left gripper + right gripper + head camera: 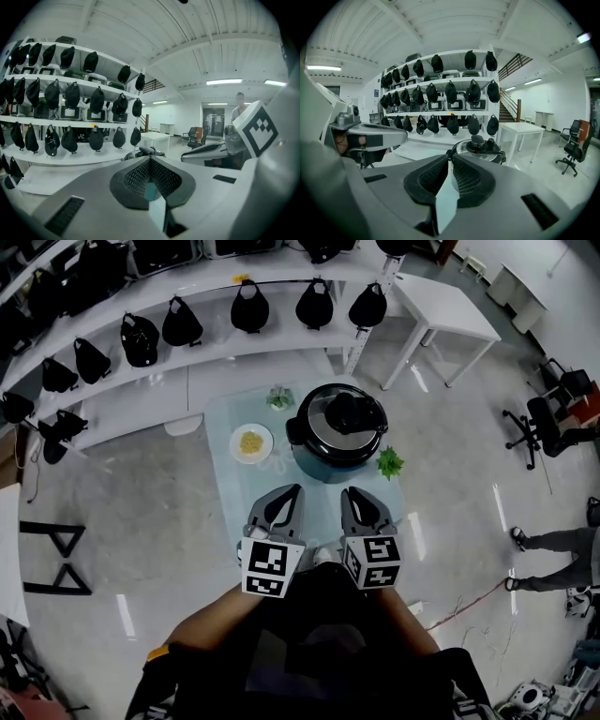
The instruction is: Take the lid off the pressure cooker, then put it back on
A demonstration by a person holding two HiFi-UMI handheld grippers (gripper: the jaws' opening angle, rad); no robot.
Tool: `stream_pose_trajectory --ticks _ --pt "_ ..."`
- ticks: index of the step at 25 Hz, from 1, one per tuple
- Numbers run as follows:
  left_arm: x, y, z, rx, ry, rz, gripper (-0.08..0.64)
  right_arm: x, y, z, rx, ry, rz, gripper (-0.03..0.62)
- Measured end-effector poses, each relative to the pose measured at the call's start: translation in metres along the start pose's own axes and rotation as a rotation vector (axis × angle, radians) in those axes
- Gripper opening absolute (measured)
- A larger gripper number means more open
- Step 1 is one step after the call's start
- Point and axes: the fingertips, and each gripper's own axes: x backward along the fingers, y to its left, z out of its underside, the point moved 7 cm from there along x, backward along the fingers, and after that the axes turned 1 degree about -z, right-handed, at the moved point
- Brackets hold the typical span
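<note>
- Pressure cooker (336, 432): is showing a black lid, a bright steel rim and a dark blue-grey body.
- Table (225, 498): is showing a pale blue-green top.
- Plate (251, 442), at nine o'clock of the cooker: is showing white and carrying yellow food.
- Leafy sprigs, at eleven o'clock (279, 397) and four o'clock: are showing green.
- Left hand-held gripper (286, 498) and right hand-held gripper (354, 498): are showing grey shells with black ribbed pads. Each is bearing a white cube (265, 568) patterned with black squares.
- Bags (249, 307), at twelve o'clock: are showing black against white shelves (216, 345).

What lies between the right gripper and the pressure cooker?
Nothing; the head view shows only bare tabletop between the right gripper and the pressure cooker.
</note>
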Motion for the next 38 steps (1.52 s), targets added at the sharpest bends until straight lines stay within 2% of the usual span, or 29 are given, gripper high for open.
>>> stream_pose_trajectory --ticks 6,12,20,27,38 --pt "-0.014 0.017 0.002 0.008 0.009 -0.013 0.007 -0.025 -0.011 -0.004 -0.016 0.004 0.016 0.072" --pt "-0.041 0.030 -0.004 0.010 0.022 -0.048 0.007 -0.057 -0.040 -0.011 -0.032 0.013 0.032 0.135" --pt "-0.100 0.049 -0.015 0.029 0.058 -0.084 0.006 -0.114 -0.084 -0.039 0.013 0.024 0.025 0.209" --pt "-0.154 0.056 -0.020 0.038 0.087 -0.098 0.006 -0.162 -0.110 -0.056 0.039 0.033 -0.022 0.270" --pt "-0.206 0.068 -0.021 0.055 0.115 -0.138 0.008 -0.214 -0.131 -0.058 0.041 0.075 -0.096 0.311"
